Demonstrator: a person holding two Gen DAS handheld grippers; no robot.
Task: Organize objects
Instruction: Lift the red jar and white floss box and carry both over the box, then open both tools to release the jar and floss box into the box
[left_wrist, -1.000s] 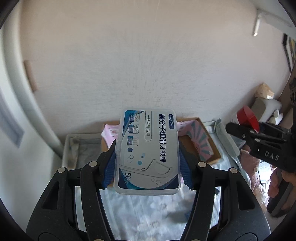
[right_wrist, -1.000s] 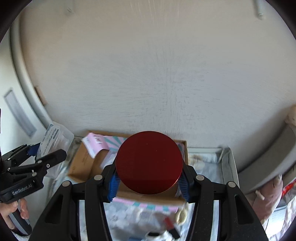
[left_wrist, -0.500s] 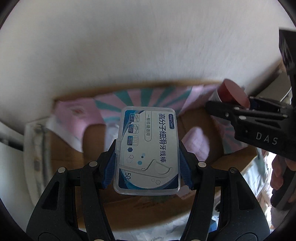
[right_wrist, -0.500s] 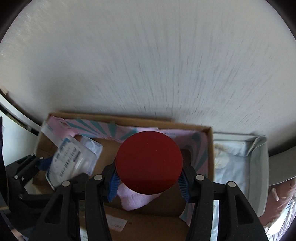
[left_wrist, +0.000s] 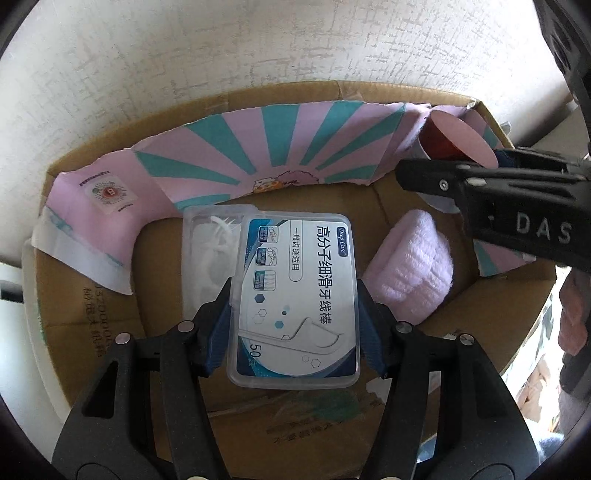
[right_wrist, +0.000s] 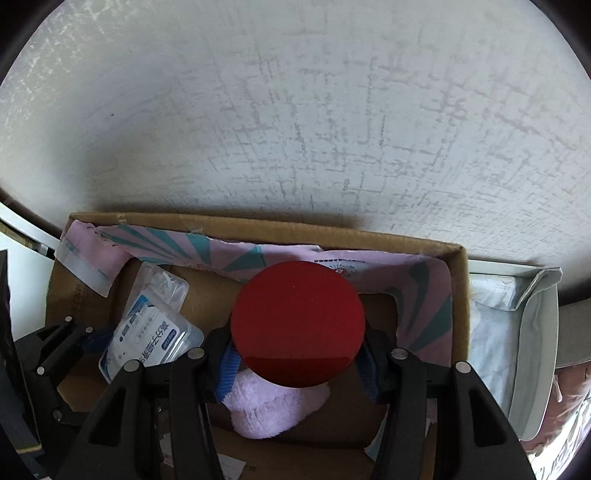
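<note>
Here, both tools hang inside the cardboard box (left_wrist: 92, 354).
Left gripper (left_wrist: 295, 314): clamped on the clear floss-pick case (left_wrist: 295, 291), low over the box floor.
Right gripper (right_wrist: 297, 363): clamped on the red-lidded round tin (right_wrist: 297, 323), above the pink fluffy cloth (right_wrist: 273, 410).
Risk: letting go now, the tin could land on the soft cloth and roll; the two tools are close and might knock.
Box contents: a second floss case (left_wrist: 210, 258), the cloth, striped pink-and-teal packaging (left_wrist: 258, 147).

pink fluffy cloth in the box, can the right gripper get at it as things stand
Probably not yet. The right gripper is shut on the red-lidded container, so its jaws are full. The pink fluffy cloth lies uncovered just below on the cardboard box floor; the way looks free once the container is released.
</note>
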